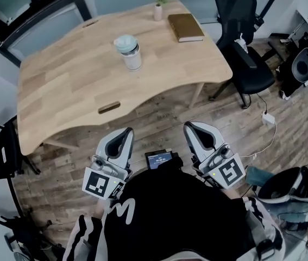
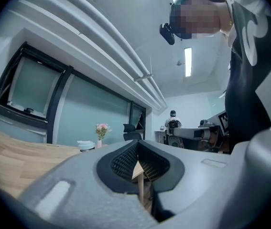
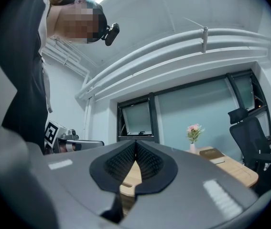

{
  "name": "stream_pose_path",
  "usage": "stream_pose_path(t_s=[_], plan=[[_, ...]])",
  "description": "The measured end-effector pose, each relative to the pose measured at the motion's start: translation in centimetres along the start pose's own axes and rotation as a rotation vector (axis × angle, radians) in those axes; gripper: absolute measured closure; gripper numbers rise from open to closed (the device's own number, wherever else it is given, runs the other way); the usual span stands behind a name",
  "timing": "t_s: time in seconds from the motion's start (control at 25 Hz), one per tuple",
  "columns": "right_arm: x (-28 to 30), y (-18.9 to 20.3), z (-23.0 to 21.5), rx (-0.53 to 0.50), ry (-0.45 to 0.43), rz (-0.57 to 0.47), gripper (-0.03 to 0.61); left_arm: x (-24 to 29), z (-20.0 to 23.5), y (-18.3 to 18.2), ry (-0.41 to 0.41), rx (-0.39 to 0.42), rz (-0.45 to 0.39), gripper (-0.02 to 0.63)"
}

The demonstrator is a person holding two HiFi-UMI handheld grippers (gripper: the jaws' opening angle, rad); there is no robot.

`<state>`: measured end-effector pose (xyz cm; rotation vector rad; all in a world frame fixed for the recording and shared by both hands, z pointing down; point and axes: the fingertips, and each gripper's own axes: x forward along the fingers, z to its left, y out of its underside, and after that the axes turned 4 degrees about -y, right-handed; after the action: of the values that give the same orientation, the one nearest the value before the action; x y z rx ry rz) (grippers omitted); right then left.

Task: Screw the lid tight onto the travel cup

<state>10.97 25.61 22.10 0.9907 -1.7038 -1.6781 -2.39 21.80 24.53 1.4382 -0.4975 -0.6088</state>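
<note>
A wavy wooden table [image 1: 77, 86] stands on plank floor [image 1: 159, 118], black office chair [image 1: 246, 58] beside it.

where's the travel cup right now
In the head view the travel cup stands upright on the wooden table, toward its far middle, left of the brown book and in front of the flower vase.

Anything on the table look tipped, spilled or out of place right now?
Nothing stands out. The travel cup stands upright with its lid on top; the vase is upright and the book lies flat.
</note>
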Motion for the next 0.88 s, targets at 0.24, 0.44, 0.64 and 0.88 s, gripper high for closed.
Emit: stream_pose_path(t_s=[0.24, 0.44, 0.64, 0.88], plan=[[-0.3, 0.1, -0.6, 0.001, 0.010, 0.018, 0.578, 0.7, 0.0, -1.1, -0.007, 0.009, -0.016, 0.612], [-0.2, 0.4, -1.1, 0.007, 0.000, 0.023, 0.578, 0.4, 0.2, -0.9, -0.029, 0.033, 0.001, 0.612], [0.7, 1.1, -0.5, 0.023, -0.037, 0.037, 0.578, -0.6, 1.2, -1.0, -0.080, 0.029, 0.004, 0.612], [2.6, 1.6, -0.1, 0.029, -0.069, 0.040, 0.578, -1.2, 2.6, -0.4, -0.099, 0.030, 0.019, 0.612]])
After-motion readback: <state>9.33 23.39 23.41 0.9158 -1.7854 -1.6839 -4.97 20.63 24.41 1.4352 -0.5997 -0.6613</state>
